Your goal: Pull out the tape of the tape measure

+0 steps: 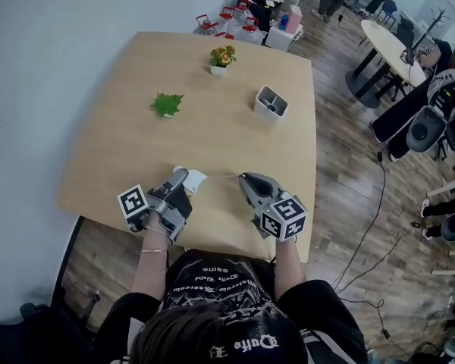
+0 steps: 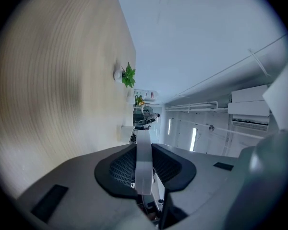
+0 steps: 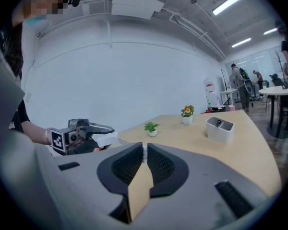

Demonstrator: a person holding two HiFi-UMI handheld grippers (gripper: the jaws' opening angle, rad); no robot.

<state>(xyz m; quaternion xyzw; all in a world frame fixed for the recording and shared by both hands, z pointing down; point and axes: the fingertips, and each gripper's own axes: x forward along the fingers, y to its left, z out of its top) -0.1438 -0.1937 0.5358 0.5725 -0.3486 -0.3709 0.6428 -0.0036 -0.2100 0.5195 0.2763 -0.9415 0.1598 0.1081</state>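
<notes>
The left gripper (image 1: 182, 179) has its jaws clenched on the white tape measure (image 1: 196, 180) over the wooden surface (image 1: 129, 135). The right gripper (image 1: 242, 177) has its jaws pinching the tape (image 1: 221, 176), stretched between them.

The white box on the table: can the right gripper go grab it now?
Probably not yet. The right gripper is shut on the tape, so it is busy, though bare table lies between it and the white box.

White tape measure (image 1: 196, 180) between left hand-held gripper (image 1: 182, 176) and right hand-held gripper (image 1: 243, 178).
</notes>
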